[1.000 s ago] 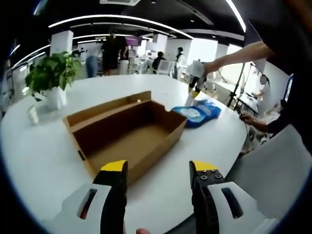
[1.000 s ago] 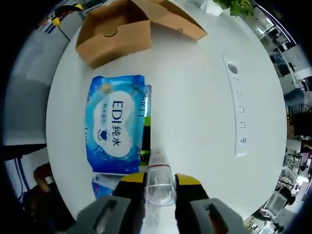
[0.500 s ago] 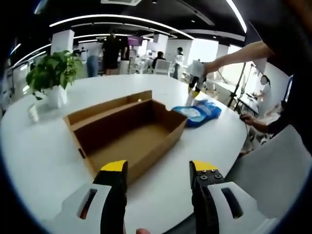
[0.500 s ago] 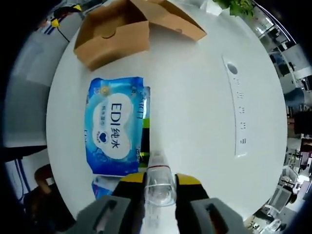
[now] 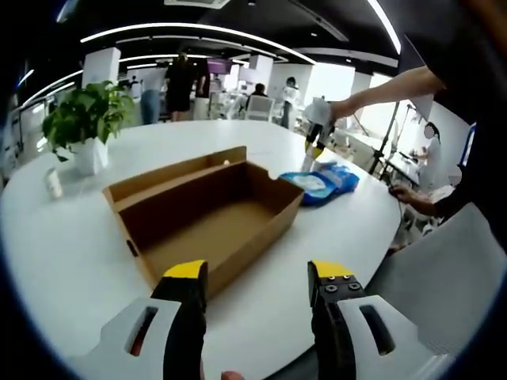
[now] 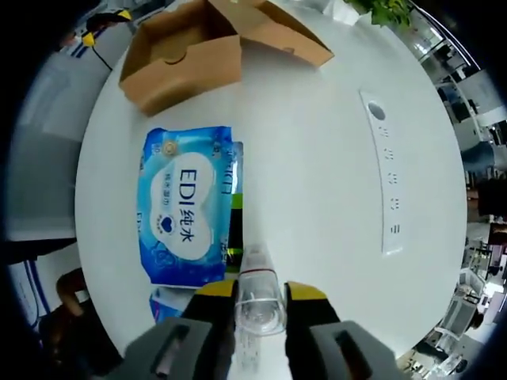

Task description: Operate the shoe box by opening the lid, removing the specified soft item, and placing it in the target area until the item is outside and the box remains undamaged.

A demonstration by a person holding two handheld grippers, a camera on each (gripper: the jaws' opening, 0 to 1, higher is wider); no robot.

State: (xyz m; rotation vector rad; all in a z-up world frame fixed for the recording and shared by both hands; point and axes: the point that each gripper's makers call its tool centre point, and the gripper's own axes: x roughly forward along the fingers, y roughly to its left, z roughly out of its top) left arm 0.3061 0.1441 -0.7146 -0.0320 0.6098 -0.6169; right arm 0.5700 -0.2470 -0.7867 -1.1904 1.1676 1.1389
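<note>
White oval table [image 5: 71, 253] in an open office; ceiling strip lights and standing people at the back.

Left gripper view, left to right:
- Potted plant [image 5: 81, 120] in a white pot, on the table's far left.
- Shoe box [image 5: 207, 214], brown cardboard, lid folded back flat behind it, interior bare.
- Left gripper [image 5: 257, 289], 2 yellow-tipped jaws spread wide apart, nothing between them, held above the near table edge in front of the box.
- Wipes pack [image 5: 320, 183], blue and white, lying on the table just beyond the box's right end, outside it.
- Right gripper [image 5: 316, 146], held by an outstretched arm above the pack.

Right gripper view, left to right:
- Shoe box [image 6: 184, 57], at the top of the view, well apart from the gripper.
- Wipes pack [image 6: 187, 214], flat on the table, printed "EDI"; a 2nd blue piece shows just below its lower edge.
- Right gripper [image 6: 257, 291], jaws closed against a clear plastic tube [image 6: 258, 297]; what the tube belongs to cannot be told.
- Table power strip [image 6: 385, 174], white, set flat to the right.
</note>
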